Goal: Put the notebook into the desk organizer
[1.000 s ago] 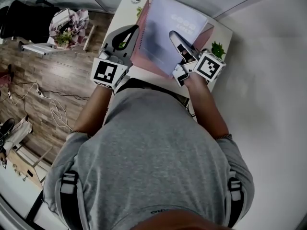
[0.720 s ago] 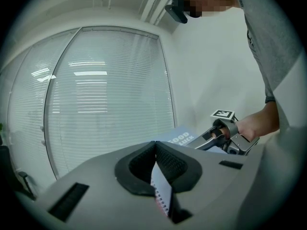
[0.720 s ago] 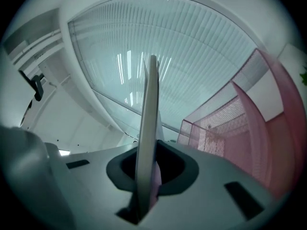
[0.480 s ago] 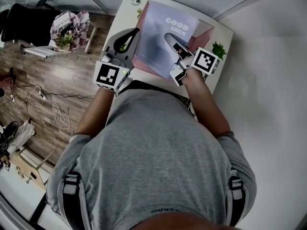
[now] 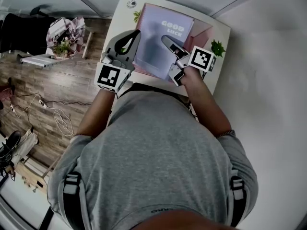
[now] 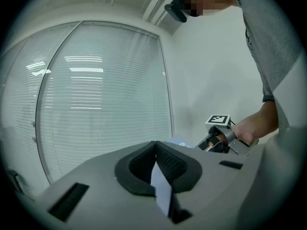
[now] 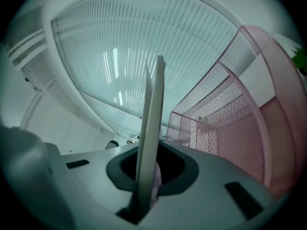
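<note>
A lavender spiral notebook [image 5: 160, 40] with "GOOD LUCK" on its cover is held up over the white table [image 5: 123, 13], both grippers shut on it. My left gripper [image 5: 136, 33] pinches its spiral side; a thin pale sheet edge [image 6: 160, 190] shows between those jaws. My right gripper [image 5: 165, 39] grips the near edge, and the notebook's edge [image 7: 152, 128] stands upright between its jaws. The pink mesh desk organizer [image 5: 204, 31] stands just behind and right of the notebook, its wire wall [image 7: 240, 128] close on the right in the right gripper view.
A small green plant [image 5: 218, 48] sits at the table's right corner, beside the organizer. A round white object [image 5: 130, 4] lies at the far left corner. Glass walls with blinds [image 6: 96, 90] rise behind the table. Left of the table is wooden floor with clutter [image 5: 62, 37].
Both grippers have carried the notebook a little farther over the table toward the organizer. Both grips are unchanged.
</note>
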{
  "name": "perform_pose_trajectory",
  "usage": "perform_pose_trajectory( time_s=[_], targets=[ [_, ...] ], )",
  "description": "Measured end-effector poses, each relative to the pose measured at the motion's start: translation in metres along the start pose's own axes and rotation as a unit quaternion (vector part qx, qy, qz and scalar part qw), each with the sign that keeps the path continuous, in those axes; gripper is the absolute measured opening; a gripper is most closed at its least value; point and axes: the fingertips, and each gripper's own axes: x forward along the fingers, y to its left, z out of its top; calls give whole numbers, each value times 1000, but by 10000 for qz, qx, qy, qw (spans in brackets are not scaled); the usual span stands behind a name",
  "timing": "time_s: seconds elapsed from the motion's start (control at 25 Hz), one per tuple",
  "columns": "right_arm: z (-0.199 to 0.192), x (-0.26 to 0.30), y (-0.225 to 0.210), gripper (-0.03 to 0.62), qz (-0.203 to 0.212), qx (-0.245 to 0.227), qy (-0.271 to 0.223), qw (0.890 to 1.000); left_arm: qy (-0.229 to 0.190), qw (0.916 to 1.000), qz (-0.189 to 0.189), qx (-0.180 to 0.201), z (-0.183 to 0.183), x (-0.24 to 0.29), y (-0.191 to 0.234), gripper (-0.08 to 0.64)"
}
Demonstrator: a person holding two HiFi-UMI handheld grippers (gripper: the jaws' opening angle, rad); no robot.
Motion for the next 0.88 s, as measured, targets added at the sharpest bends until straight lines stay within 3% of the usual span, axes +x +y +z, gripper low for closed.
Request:
perform_pose_trajectory(
  time_s=[0.16,0.36,0.88],
  targets=[
    [-3,-2,-13,43,-415,-102,116,9990,-38,9999,-90,-38,2,2,-1,20],
    [-7,4,-24,43,-513,-147,239,9983,-35,9999,-145,-21,-2,3,-2,20],
    [-7,15,-42,41,-1336,-827,455,9865,-35,9998,-208,-60,-5,-6,14,20]
  ],
)
